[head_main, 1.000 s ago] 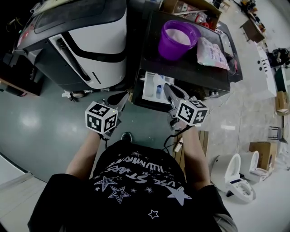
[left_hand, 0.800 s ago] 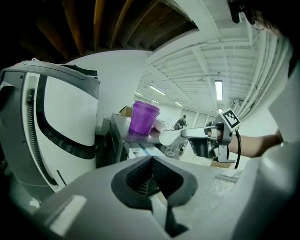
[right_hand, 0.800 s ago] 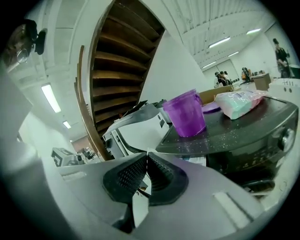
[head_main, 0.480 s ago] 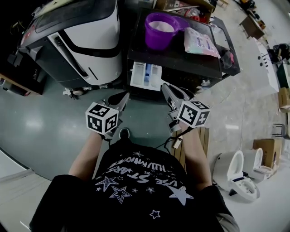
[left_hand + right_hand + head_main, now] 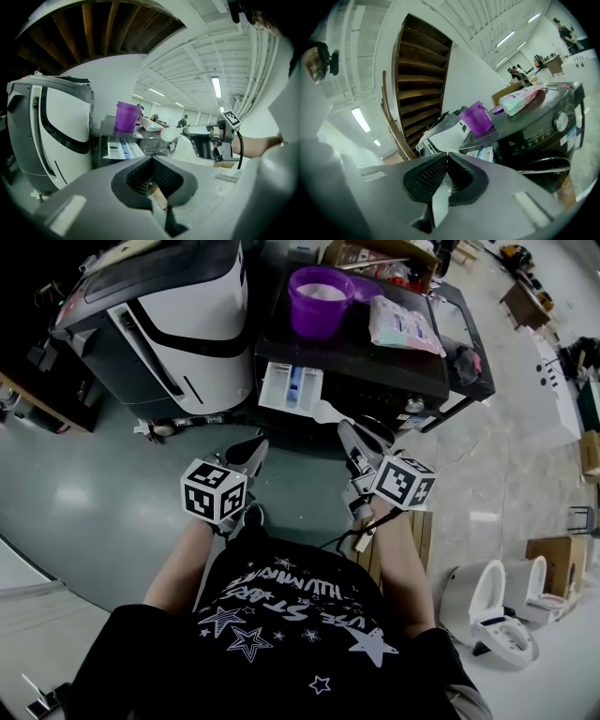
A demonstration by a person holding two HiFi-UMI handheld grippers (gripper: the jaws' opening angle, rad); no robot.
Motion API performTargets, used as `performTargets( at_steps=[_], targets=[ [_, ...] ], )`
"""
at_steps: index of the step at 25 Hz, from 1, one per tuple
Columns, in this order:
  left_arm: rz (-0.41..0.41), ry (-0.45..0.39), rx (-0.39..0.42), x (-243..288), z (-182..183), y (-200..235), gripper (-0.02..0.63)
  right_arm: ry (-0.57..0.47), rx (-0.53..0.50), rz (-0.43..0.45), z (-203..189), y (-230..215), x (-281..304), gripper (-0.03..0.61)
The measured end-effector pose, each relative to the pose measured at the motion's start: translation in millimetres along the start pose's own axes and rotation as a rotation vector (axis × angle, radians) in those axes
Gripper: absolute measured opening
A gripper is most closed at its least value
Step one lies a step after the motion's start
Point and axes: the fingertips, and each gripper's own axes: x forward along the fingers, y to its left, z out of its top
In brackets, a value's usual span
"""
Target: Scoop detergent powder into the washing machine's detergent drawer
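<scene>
Stands on glossy grey floor (image 5: pixel 84 493) facing washing machine (image 5: pixel 361 352), detergent drawer (image 5: pixel 291 388) open, purple tub (image 5: pixel 321 301) atop; clamps white scoop (image 5: pixel 325 412) in right gripper (image 5: pixel 348 433), left gripper (image 5: pixel 255 448) shut, empty.

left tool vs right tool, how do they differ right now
The left tool is shut on nothing; the right tool is shut on a white scoop's handle. In the head view the left tool lies by the washing machine's left edge, the right tool right of its open drawer. Both carry marker cubes.

Purple tub (image 5: pixel 317 306) (white powder (image 5: pixel 322 279) inside).
</scene>
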Motion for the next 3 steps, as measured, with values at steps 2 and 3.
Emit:
performTargets(
  at_steps=[2, 3],
  targets=[
    [0.012, -0.009, -0.005, -0.7, -1.9, -7.4, 0.0, -0.012, 0.025, 0.004, -0.2, -3.4, -11.7, 0.032],
    [0.018, -0.014, -0.007, -1.0, -2.9, -11.3, 0.0, -0.017, 0.037, 0.006, -0.5, -5.1, -17.6, 0.032]
  ],
)
